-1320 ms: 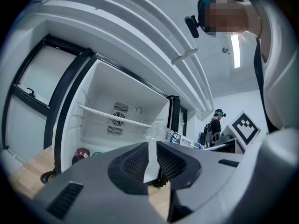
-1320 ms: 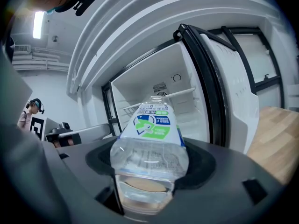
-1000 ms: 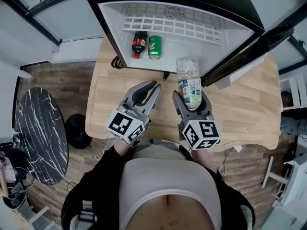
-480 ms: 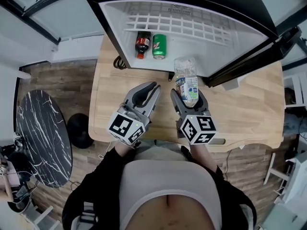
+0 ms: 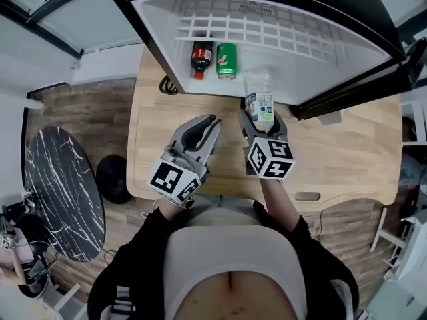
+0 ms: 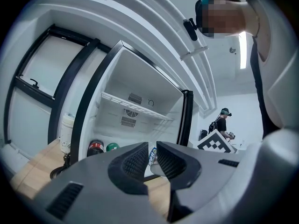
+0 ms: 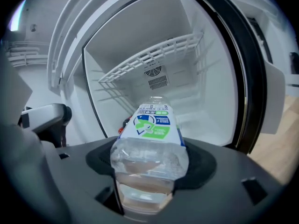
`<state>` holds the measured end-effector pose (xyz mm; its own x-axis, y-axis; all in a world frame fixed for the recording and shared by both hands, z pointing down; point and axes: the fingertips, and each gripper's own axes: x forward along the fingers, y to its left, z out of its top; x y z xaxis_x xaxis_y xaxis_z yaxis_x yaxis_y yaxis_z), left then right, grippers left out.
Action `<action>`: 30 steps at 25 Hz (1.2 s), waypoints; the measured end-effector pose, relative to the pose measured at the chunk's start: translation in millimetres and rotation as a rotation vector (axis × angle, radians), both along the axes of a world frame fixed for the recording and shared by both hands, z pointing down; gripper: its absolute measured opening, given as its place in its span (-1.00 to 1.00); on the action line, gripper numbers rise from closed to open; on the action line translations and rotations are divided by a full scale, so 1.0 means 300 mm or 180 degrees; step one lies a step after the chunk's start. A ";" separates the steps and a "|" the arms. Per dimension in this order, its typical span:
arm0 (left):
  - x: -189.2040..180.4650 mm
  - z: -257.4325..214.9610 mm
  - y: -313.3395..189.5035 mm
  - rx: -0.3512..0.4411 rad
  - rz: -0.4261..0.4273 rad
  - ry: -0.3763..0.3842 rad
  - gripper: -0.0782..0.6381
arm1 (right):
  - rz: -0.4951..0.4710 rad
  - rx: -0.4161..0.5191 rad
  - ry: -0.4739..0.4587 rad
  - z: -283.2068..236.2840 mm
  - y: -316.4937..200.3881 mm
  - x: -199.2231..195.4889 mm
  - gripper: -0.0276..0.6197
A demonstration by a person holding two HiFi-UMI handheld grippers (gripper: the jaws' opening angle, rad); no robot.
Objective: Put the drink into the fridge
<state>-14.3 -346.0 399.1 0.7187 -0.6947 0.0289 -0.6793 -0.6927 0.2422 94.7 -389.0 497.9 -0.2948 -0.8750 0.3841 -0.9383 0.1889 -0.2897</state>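
A clear water bottle [image 5: 258, 101] with a blue-green label lies between the jaws of my right gripper [image 5: 261, 119], which is shut on it. Its cap end reaches the open fridge [image 5: 200, 15] at the lower lip. In the right gripper view the bottle [image 7: 152, 139] points into the white fridge interior. On the fridge floor stand a cola bottle [image 5: 199, 57] and a green can [image 5: 227, 60]. My left gripper [image 5: 208, 125] hovers over the wooden table [image 5: 333, 159] left of the bottle, jaws together with nothing between them; it [image 6: 152, 158] faces the fridge.
The fridge door [image 5: 373, 79] stands open to the right. A white wire shelf [image 7: 154, 57] spans the fridge above the floor. A black cable [image 5: 167, 85] lies by the fridge's left corner. A black marble round table [image 5: 57, 185] stands at left. A person [image 6: 223, 122] stands far off.
My right gripper has carried the water bottle forward, up to the fridge's opening. The left gripper has stayed about where it was.
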 end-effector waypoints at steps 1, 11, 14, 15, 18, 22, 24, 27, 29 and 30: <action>-0.005 0.006 -0.003 -0.0010 -0.0007 -0.0002 -0.62 | 0.0008 -0.0030 0.0006 0.016 -0.013 -0.003 0.14; -0.053 0.067 -0.010 -0.0156 -0.0057 -0.0030 -0.62 | 0.0097 -0.0264 0.0178 0.135 -0.106 -0.029 0.14; -0.074 0.073 -0.015 -0.0174 -0.0092 -0.0028 -0.62 | 0.0150 -0.0316 0.0207 0.161 -0.127 -0.030 0.14; -0.080 0.075 -0.017 -0.0180 -0.0105 -0.0034 -0.62 | 0.0162 -0.0341 0.0219 0.169 -0.133 -0.029 0.14; -0.098 0.082 -0.022 -0.0195 -0.0133 -0.0053 -0.62 | 0.0177 -0.0380 0.0293 0.187 -0.148 -0.031 0.14; -0.108 0.090 -0.027 -0.0214 -0.0131 -0.0045 -0.62 | 0.0192 -0.0369 0.0375 0.192 -0.178 -0.032 0.14; -0.104 0.092 -0.028 -0.0214 -0.0107 -0.0044 -0.62 | 0.0188 -0.0369 0.0408 0.196 -0.195 -0.033 0.14; -0.097 0.091 -0.031 -0.0204 -0.0077 -0.0048 -0.62 | 0.0185 -0.0375 0.0433 0.201 -0.214 -0.033 0.14; -0.096 0.090 -0.033 -0.0204 -0.0070 -0.0045 -0.62 | 0.0172 -0.0362 0.0527 0.205 -0.227 -0.032 0.14; -0.096 0.089 -0.034 -0.0204 -0.0070 -0.0041 -0.62 | 0.0165 -0.0358 0.0571 0.206 -0.233 -0.031 0.14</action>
